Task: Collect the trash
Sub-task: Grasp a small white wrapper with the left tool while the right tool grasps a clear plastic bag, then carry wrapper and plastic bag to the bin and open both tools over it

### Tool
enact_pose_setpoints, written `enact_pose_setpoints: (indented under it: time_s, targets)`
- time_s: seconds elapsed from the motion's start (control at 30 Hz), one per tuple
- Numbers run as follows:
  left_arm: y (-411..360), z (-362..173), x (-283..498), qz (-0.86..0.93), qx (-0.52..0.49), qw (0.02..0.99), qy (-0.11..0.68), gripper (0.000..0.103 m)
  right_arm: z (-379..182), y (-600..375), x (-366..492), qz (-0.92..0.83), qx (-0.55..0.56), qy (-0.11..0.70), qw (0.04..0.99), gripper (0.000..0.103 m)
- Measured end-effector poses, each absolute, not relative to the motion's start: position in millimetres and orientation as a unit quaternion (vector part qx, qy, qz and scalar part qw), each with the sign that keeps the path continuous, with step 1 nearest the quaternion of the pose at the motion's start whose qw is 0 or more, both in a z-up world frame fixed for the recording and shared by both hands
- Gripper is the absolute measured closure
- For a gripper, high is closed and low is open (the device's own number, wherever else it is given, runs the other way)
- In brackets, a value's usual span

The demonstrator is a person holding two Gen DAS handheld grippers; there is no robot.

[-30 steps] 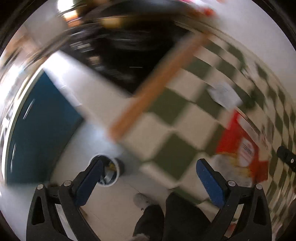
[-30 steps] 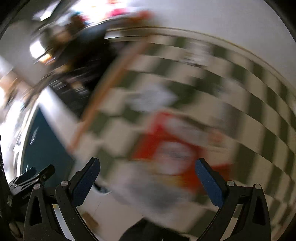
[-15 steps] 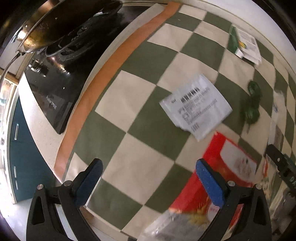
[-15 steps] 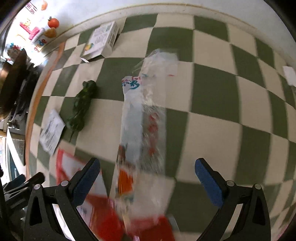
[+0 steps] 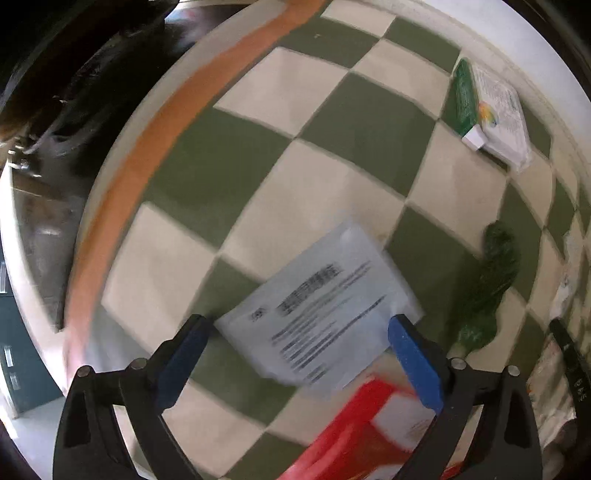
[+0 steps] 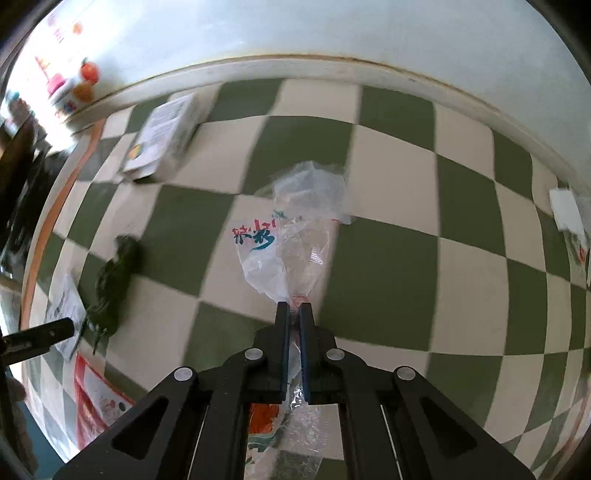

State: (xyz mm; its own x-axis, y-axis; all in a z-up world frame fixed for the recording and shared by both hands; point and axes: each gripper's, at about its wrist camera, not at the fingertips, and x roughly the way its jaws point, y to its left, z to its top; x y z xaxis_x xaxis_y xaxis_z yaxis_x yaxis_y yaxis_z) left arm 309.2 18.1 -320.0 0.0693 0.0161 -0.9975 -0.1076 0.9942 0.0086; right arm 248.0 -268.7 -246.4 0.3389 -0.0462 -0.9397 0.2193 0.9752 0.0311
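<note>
Checkered green-and-cream cloth [image 5: 229, 155] fills the left wrist view, with an orange border strip [image 5: 122, 192] curving along its edge at nine to eleven o'clock and a dark stovetop [image 5: 48, 110] beyond it. The left gripper [image 5: 295, 360] points down with its blue pads spread wide; its jaws have just been closing a little, and a white printed paper slip [image 5: 321, 310] lies flat on the cloth between them, not yet pressed by either pad. A red packet [image 5: 354, 443] sits at five o'clock, partly under the slip's lower corner, a dark green crumpled wrapper [image 5: 487, 288] lies at three o'clock, and a small carton [image 5: 491, 107] with a green side rests at one o'clock near the cloth's far edge. Only this view shows the stovetop and the slip's print. The right wrist view shows what the left cannot: the right gripper [image 6: 294, 314] has just snapped closed and is clamped on a clear plastic bag [image 6: 295, 236] with red and blue lettering, the bag stretching away toward twelve o'clock on the cloth and trailing back under the gripper. From here the carton [image 6: 162, 140] sits at ten o'clock, the green wrapper [image 6: 114, 280] at nine, the paper slip [image 6: 62, 306] and red packet [image 6: 96, 395] at eight, and a pale wall [image 6: 295, 33] rises behind the cloth.
</note>
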Motion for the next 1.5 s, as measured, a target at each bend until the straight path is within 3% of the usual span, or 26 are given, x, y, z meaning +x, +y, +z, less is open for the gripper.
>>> enact_pose_setpoints:
  time_s: [0.03, 0.07, 0.13, 0.17, 0.2, 0.4, 0.8, 1.17, 1.5]
  targets:
    - [15.9, -318.5, 312.4, 0.04, -0.032, 0.734, 0.677, 0.01, -245.5, -274.0, 247.3, -0.084, 0.082, 0.57, 0.814, 0.098]
    - [12.6, -315.0, 315.8, 0.034, -0.027, 0.74, 0.671, 0.021, -244.3, -279.2, 246.1, -0.087, 0.088, 0.57, 0.812, 0.098]
    - [6.3, -306.4, 319.5, 0.021, -0.015, 0.749, 0.662, 0.057, -243.9, -290.5, 249.4, -0.093, 0.097, 0.57, 0.811, 0.098]
    - [5.4, -302.1, 327.2, 0.013, -0.007, 0.751, 0.661, 0.095, -242.7, -296.3, 248.5, -0.095, 0.1, 0.569, 0.81, 0.098]
    - [2.9, -301.4, 329.5, 0.015, 0.004, 0.747, 0.665, 0.102, -241.6, -293.5, 251.0, -0.096, 0.101, 0.569, 0.81, 0.098]
    - [17.1, -292.2, 325.4, 0.018, -0.004, 0.75, 0.661, 0.103, -230.3, -285.3, 254.6, -0.085, 0.112, 0.561, 0.816, 0.098]
    - [93.0, -209.4, 281.6, 0.053, -0.052, 0.802, 0.593, 0.103, -164.3, -219.1, 264.0, -0.003, 0.121, 0.524, 0.843, 0.099]
    - [236.4, -171.7, 171.4, 0.14, -0.125, 0.814, 0.55, 0.103, -143.2, -27.3, 231.3, 0.177, 0.063, 0.542, 0.819, 0.099]
    - [405.3, -195.3, 14.4, 0.265, -0.208, 0.772, 0.539, 0.103, -197.1, 203.0, 133.2, 0.331, -0.027, 0.581, 0.743, 0.099]
